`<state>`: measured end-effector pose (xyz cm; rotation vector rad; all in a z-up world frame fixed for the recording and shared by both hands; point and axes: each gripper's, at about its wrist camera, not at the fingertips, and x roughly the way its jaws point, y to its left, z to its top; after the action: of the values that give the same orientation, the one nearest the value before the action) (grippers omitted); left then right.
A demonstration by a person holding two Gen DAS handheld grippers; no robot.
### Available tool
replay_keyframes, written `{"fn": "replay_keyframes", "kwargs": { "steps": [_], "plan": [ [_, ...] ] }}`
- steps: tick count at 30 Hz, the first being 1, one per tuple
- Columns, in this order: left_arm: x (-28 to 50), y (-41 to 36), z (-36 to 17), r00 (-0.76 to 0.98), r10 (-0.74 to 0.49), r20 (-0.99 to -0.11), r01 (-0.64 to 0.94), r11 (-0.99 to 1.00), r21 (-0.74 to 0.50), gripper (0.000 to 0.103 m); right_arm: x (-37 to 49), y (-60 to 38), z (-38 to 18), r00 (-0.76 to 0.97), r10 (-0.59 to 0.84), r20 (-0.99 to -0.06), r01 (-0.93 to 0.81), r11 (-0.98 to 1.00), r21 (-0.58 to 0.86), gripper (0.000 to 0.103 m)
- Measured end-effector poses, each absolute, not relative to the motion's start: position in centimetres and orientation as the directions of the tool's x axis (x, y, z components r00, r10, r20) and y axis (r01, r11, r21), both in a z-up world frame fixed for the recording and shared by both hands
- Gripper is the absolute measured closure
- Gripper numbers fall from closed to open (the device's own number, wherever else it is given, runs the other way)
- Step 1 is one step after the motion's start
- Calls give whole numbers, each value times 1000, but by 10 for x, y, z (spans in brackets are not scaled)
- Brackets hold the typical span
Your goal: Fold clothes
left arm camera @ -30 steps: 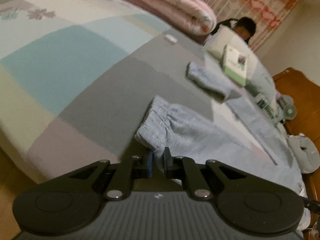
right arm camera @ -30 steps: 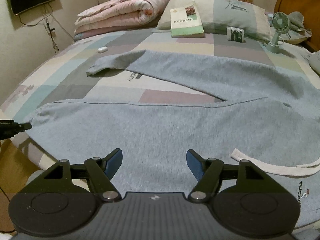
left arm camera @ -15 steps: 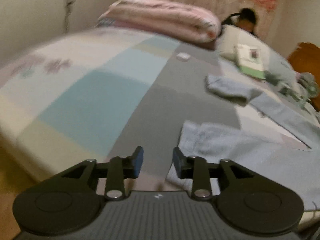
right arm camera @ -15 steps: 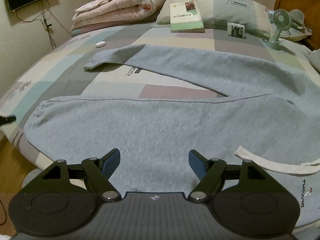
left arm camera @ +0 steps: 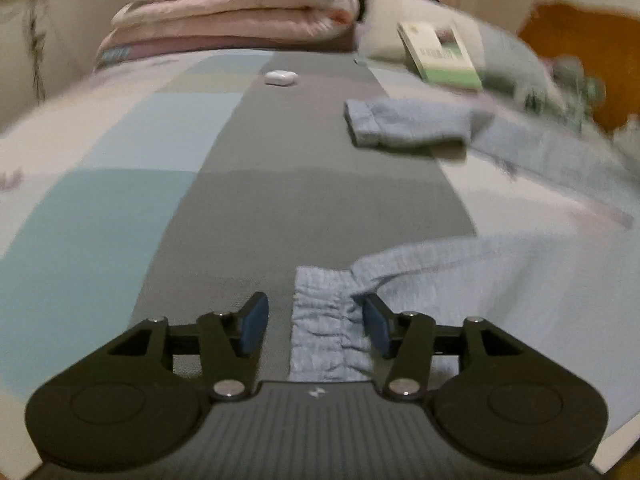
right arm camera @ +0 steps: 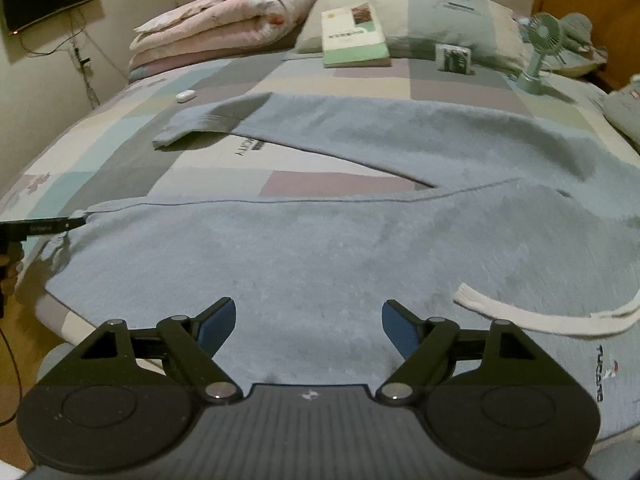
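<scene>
Grey-blue sweatpants [right arm camera: 320, 248] lie spread flat on the bed, legs pointing left, a white drawstring [right arm camera: 540, 316] on the right. My left gripper [left arm camera: 316, 324] is open, its jaws either side of the near leg's elastic cuff [left arm camera: 328, 328] without closing on it. The far leg's cuff [left arm camera: 372, 124] lies further back. My right gripper [right arm camera: 308, 326] is open and empty, low over the near leg's thigh. The left gripper's tip [right arm camera: 52, 226] shows at the left edge of the right wrist view, by the cuff.
The bed has a patchwork sheet [left arm camera: 120, 184]. A folded pink quilt [right arm camera: 224, 36], a pillow [right arm camera: 452, 12] with a book [right arm camera: 352, 36], a small box [right arm camera: 454, 58], a green desk fan [right arm camera: 540, 52] and a white case [right arm camera: 185, 96] lie at the back. A person sits behind the pillow.
My left gripper let go of the near cuff, opened wide, swung left and came back with its jaws around the cuff. My right gripper stayed open and shifted slightly.
</scene>
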<state>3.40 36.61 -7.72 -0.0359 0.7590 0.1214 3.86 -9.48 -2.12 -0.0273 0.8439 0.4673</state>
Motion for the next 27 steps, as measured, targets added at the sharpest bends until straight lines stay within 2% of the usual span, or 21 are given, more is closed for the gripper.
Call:
{"fn": "replay_keyframes", "kwargs": {
  "steps": [1, 4, 6, 8, 13, 18, 22, 25, 27],
  "plan": [
    [33, 360, -75, 719, 103, -687, -110, 993, 34, 74, 39, -96, -22, 570, 386, -726, -406, 900, 159, 19],
    [31, 355, -68, 715, 172, -678, -144, 985, 98, 74, 40, -98, -24, 569, 380, -729, -398, 903, 160, 19],
    [32, 365, -67, 700, 155, -697, -162, 985, 55, 72, 41, -100, -26, 569, 376, -731, -393, 906, 161, 19],
    [33, 374, -66, 687, 127, -715, -172, 985, 10, 67, 42, -101, -27, 568, 373, -734, -387, 908, 161, 19],
    [21, 361, -41, 741, 168, -650, -164, 984, 68, 58, 46, -102, -37, 574, 335, -747, -374, 919, 125, 17],
    [11, 319, -21, 794, 48, -606, 0, 997, 79, 43, 52, -99, -51, 588, 267, -763, -355, 933, 53, 17],
    [18, 289, -43, 745, -26, -666, 109, 991, 83, 43, 61, -89, -68, 590, 201, -782, -328, 945, -4, 17],
    [12, 283, -62, 696, -18, -718, 111, 990, 83, 42, 54, -78, -77, 572, 205, -794, -350, 937, -10, 1],
    [-4, 292, -70, 672, -13, -740, 80, 995, 56, 36, 43, -67, -78, 545, 242, -803, -411, 912, -4, 0]
  ]
}}
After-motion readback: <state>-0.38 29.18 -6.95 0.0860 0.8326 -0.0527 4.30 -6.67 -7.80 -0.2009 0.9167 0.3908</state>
